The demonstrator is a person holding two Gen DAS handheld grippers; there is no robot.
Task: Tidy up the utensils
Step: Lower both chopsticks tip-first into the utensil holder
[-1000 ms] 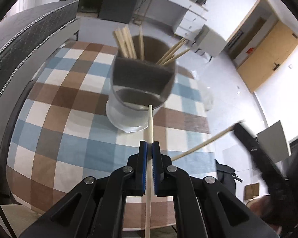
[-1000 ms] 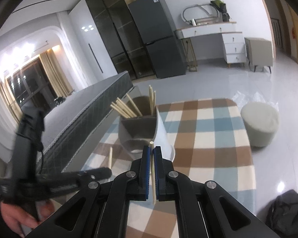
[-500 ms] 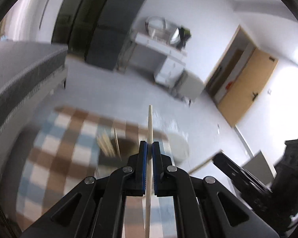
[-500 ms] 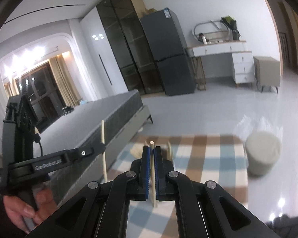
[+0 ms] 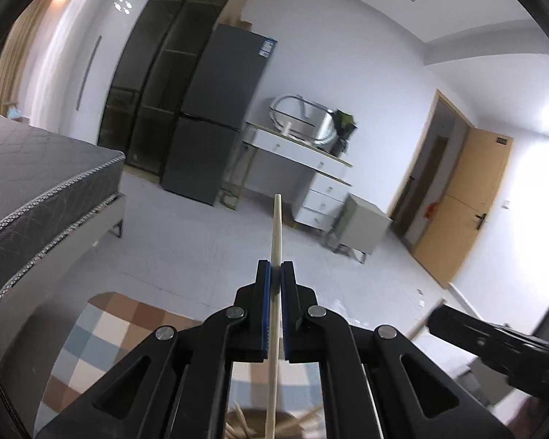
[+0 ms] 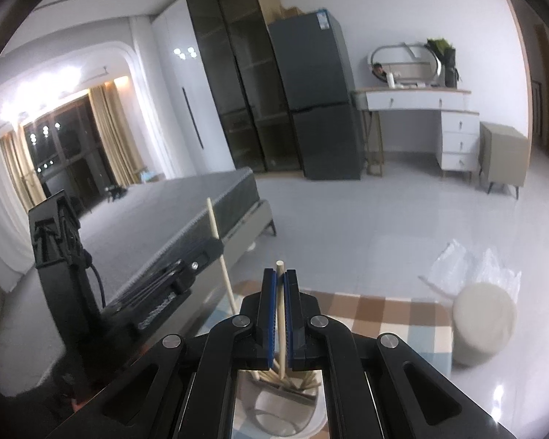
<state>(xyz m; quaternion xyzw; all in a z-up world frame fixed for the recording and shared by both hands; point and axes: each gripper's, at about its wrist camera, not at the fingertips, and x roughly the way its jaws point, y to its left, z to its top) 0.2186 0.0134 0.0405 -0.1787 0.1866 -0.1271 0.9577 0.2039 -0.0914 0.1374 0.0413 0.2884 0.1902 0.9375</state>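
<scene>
My left gripper [image 5: 275, 274] is shut on a wooden chopstick [image 5: 276, 226] that stands nearly upright, its tip pointing up at the room. My right gripper [image 6: 280, 281] is shut on another wooden chopstick [image 6: 281, 311], also upright. The utensil holder [image 6: 282, 408] with several chopsticks shows below the right gripper, between its arms; chopstick tips [image 5: 241, 426] also show under the left gripper. The left gripper [image 6: 201, 256] with its chopstick appears at the left of the right wrist view. The right gripper [image 5: 494, 340] shows at the lower right of the left wrist view.
A checked tablecloth [image 5: 102, 333] covers the table below. A grey mattress [image 5: 29, 179] lies to the left. A round stool [image 6: 483, 318] stands at the right beside the table. A fridge [image 6: 314, 102], a white dresser [image 6: 421, 109] and an orange door [image 5: 468, 212] are far behind.
Both grippers have tilted up from looking down at the holder to looking across the room. Each still holds its chopstick, and the holder has dropped to the bottom of both views.
</scene>
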